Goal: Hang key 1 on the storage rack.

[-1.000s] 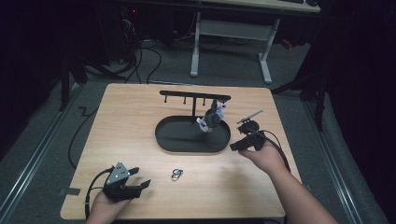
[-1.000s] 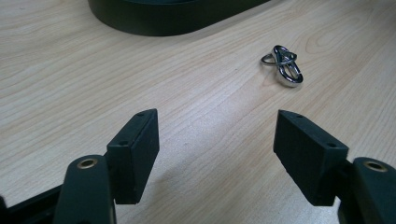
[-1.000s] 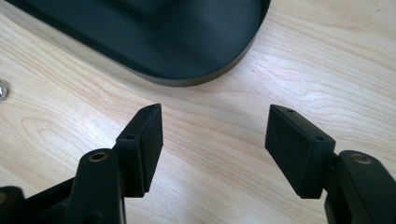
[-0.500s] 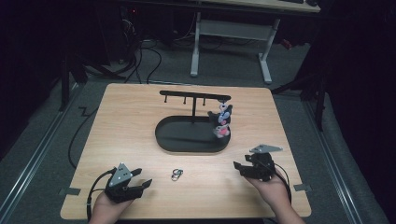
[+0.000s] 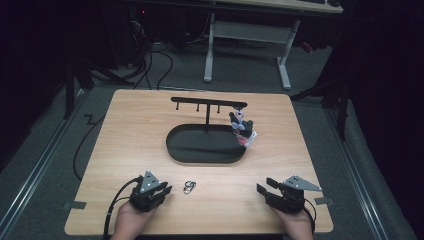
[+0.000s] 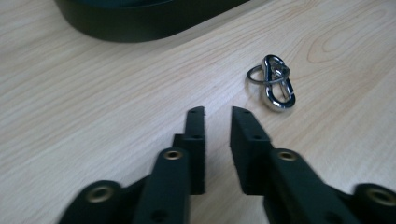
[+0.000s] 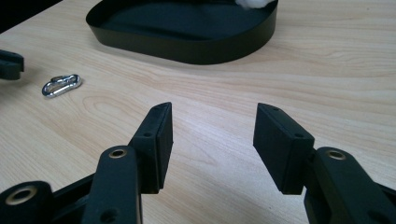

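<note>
A small silver snap clip (image 5: 189,187) lies on the wooden table (image 5: 125,130) near its front edge. Just left of it my left gripper (image 5: 167,190) rests low; in the left gripper view its jaws (image 6: 217,109) have just been closing to a narrow gap with nothing between them, and the clip (image 6: 267,86) lies ahead and to the right. My right gripper (image 5: 265,186) sits at the front right, open and empty (image 7: 212,109), its jaws having just been closing a little. A colourful charm (image 5: 241,127) hangs from the right end of the black hook stand (image 5: 207,105).
A black oval tray (image 5: 200,142) forms the stand's base at mid table, and its wall (image 7: 187,49) shows ahead of the right gripper. The clip (image 7: 60,85) and a tip of the left gripper (image 7: 9,64) lie off to its left.
My right hand drew back from the charm at the stand to the table's near right edge. The left gripper's jaws narrowed and it edged toward the clip.
</note>
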Motion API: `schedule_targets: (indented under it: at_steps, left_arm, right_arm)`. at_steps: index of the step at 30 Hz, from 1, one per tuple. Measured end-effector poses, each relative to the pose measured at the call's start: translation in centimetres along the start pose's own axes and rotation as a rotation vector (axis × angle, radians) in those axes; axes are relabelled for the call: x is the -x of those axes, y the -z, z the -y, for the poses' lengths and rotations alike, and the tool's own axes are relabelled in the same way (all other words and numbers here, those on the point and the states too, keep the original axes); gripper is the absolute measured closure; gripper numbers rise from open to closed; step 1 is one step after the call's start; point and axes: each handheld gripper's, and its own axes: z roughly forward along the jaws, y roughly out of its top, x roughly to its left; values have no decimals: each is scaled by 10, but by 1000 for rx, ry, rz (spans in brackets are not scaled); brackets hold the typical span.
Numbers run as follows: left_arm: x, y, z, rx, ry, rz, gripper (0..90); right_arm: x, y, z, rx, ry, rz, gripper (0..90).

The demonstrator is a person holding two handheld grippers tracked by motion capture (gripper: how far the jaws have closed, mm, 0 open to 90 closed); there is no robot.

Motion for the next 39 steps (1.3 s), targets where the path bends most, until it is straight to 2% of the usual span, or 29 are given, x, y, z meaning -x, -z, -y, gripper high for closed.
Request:
schedule_targets:
  at_steps: [2, 3, 4, 6, 11, 16, 21, 25, 28, 30, 34, 35, 36, 39]
  left_arm:
    - [2, -3, -2, -6, -3, -2, 851]
    - [6, -13, -9, -25, -5, -15, 878]
    - [6, -13, -9, -25, -5, -15, 883]
    - [12, -24, -18, -55, -16, -7, 887]
    - [23, -32, -23, -67, -33, 15, 893]
    - [37, -37, -27, -61, -32, 58, 891]
    - [63, -53, -36, -52, -71, 110, 874]
    - [75, -62, -45, -34, -100, 117, 872]
    - [72, -56, -46, 6, -102, 93, 890]
    - [60, -51, -45, 24, -69, 50, 900]
    - [38, -61, -47, -22, -16, -12, 900]
    - [38, -61, -47, -22, -16, -12, 900]
    - [36, -68, -48, -39, -8, -11, 900]
    - [38, -72, -51, -39, -8, 4, 900]
  right_arm:
    - [1, 0, 1, -2, 5, -2, 480]
    - [4, 0, 1, -2, 5, -10, 483]
    - [4, 0, 1, -2, 5, -10, 483]
    - [5, 0, -1, -2, 2, -14, 484]
    - [2, -1, -1, -13, 15, -29, 486]
    - [1, -3, -1, -22, 25, -31, 487]
    - [1, -5, -1, -36, 19, -41, 487]
    - [1, -5, 0, -37, 17, -42, 486]
    - [2, -4, 0, -39, 11, -41, 486]
    - [2, -3, 0, -37, 9, -43, 486]
    - [3, -4, 1, -41, 4, -49, 486]
    - [3, -4, 1, -41, 4, -49, 486]
    - [3, -4, 0, -42, 5, -50, 486]
    - [3, -3, 0, -42, 6, -51, 486]
